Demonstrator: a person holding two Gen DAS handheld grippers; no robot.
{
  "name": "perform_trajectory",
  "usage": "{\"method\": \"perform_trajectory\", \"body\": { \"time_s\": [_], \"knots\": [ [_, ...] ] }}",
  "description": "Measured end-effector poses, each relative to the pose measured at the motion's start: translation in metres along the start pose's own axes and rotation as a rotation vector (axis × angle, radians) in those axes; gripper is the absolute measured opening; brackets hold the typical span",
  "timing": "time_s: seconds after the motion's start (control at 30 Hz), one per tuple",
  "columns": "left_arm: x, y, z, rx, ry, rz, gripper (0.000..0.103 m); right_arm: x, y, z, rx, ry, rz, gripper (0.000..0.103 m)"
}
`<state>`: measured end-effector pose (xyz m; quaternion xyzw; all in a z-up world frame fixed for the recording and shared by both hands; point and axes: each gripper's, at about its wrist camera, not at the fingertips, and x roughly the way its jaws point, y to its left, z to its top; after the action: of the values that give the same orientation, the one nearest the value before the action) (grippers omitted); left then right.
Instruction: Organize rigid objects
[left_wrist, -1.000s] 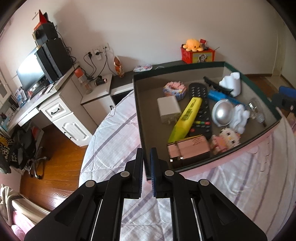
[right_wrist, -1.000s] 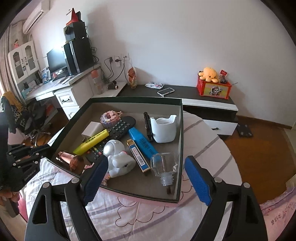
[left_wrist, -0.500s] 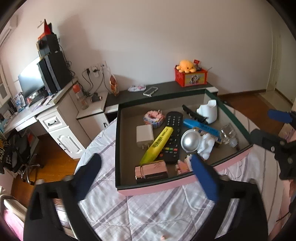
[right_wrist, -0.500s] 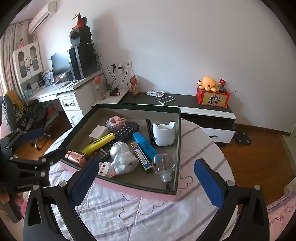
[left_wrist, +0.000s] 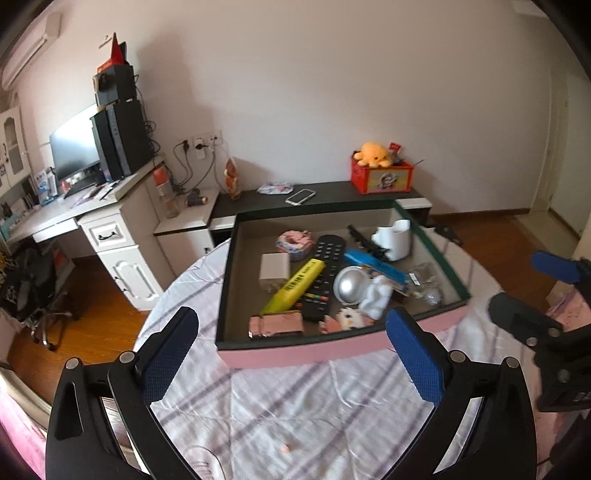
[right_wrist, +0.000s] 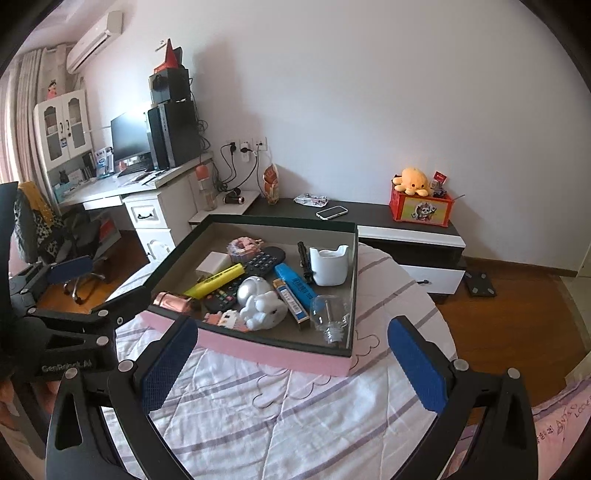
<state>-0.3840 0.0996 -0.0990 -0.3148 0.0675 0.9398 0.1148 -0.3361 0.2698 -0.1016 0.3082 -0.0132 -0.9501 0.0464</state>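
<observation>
A: Fingers of the left gripper (left_wrist: 291, 354) and right gripper (right_wrist: 291, 360), how were they?

B: Both were spread wide, holding nothing.

A: And the tray (left_wrist: 332, 350)?

B: It sat on the cloth-covered surface (left_wrist: 295, 413) just beyond them, with the remote (left_wrist: 323, 273) and highlighter (left_wrist: 295, 288) inside.

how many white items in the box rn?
3: a white cup at the far right, a white charger block at the far left, and a white figurine near the front. Smaller ones could be hidden under the clutter.
</observation>
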Motion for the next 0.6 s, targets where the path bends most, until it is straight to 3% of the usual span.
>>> {"method": "perform_trajectory", "body": {
  "time_s": [0.27, 0.6],
  "knots": [
    [-0.047, -0.005, -0.015, -0.002, -0.059, -0.030, 0.103, -0.035, 0.014, -0.010, -0.010, -0.048, -0.004, 0.103],
    [-0.107, -0.004, -0.034, -0.023, -0.164, 0.008, 0.103, -0.088, 0.037, -0.025, -0.019, -0.139, -0.046, 0.103]
  ]
}}
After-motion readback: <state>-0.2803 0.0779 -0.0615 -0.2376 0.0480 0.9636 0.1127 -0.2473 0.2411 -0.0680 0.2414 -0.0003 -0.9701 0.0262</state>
